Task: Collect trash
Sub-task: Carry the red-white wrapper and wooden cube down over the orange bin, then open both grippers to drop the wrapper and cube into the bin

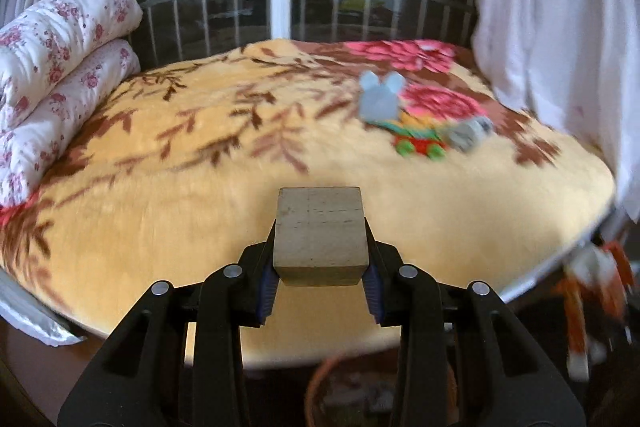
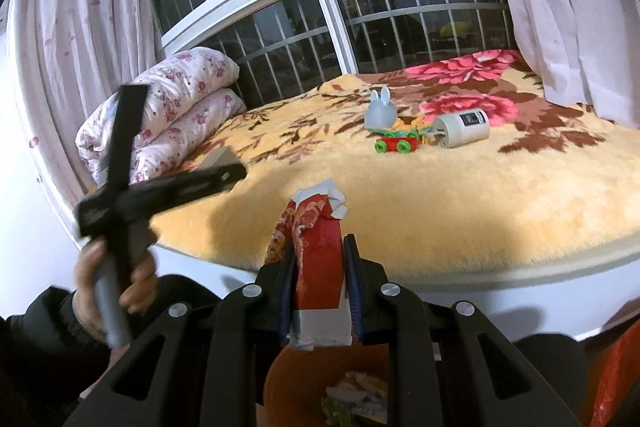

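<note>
Left wrist view: the left tool (image 1: pixel 320 269) is clamped on one pale wooden block (image 1: pixel 320 237), held just above the near edge of a bed (image 1: pixel 200 227). Below the tool, dim and partly hidden by its black arms, sits one brown basket (image 1: pixel 320 379) on the floor; its contents are too dark to tell here. The bed is covered by a plush yellow blanket (image 1: pixel 168 195) with brown leaf sprays and large pink flowers towards the far right.

In the right wrist view, the right tool (image 2: pixel 320 279) is clamped on one crumpled red and white paper wrapper (image 2: pixel 318 247), held over the same basket (image 2: pixel 288 379), where some scraps of trash (image 2: pixel 356 399) lie inside. To the left a person's hand (image 2: pixel 116 283) grips the handle of the left tool (image 2: pixel 224 175), which crosses in front of the bed's left part.

Further back on the blanket, well apart from both tools, three things lie close together: one pale blue rabbit figure (image 2: pixel 380 113), one small toy cart (image 2: pixel 398 141) with green wheels just in front of it, and one white cylinder (image 2: pixel 464 129) lying on its side to the right.

At the far left of the bed one folded floral quilt (image 2: pixel 176 99) is stacked in two rolls. Behind the bed is a barred window (image 2: pixel 400 15), dark outside, with white curtains (image 2: pixel 560 7) on both sides.
</note>
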The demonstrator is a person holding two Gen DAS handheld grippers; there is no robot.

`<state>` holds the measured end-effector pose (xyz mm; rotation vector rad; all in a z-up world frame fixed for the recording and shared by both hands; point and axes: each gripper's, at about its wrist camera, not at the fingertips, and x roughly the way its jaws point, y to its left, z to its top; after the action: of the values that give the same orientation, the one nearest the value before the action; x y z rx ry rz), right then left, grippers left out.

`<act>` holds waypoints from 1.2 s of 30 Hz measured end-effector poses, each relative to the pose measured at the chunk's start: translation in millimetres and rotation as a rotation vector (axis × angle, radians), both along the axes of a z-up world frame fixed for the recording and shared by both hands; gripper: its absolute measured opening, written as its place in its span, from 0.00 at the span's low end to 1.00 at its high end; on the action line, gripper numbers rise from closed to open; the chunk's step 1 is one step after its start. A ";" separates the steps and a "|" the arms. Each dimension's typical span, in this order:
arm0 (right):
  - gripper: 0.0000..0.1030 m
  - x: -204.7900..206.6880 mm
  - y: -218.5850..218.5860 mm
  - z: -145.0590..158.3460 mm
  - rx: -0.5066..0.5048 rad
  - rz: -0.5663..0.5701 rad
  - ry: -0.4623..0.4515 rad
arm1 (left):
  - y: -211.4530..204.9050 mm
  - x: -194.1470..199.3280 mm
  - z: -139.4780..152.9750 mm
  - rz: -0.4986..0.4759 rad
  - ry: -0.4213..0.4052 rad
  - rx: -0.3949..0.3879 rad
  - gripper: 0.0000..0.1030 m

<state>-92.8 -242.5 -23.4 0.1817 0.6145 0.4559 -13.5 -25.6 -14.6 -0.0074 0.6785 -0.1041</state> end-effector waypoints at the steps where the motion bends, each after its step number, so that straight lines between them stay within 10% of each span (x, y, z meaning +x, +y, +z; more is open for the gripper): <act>1: 0.21 -3.0 -0.6 -2.3 -0.004 0.004 0.007 | -2.2 -7.5 -2.1 -0.007 0.003 0.003 0.33; 12: 0.21 -23.8 -2.6 -40.2 -0.063 0.052 0.106 | -17.6 -73.7 -64.5 -0.136 0.148 0.050 0.33; 36: 0.25 20.6 17.3 -133.6 -0.134 0.125 0.401 | -28.0 -31.1 -168.0 -0.195 0.492 0.053 0.36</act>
<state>-72.3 -225.2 -157.0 0.1073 1.0513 0.5014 -44.6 -53.6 -182.5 0.0867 1.1730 -0.2779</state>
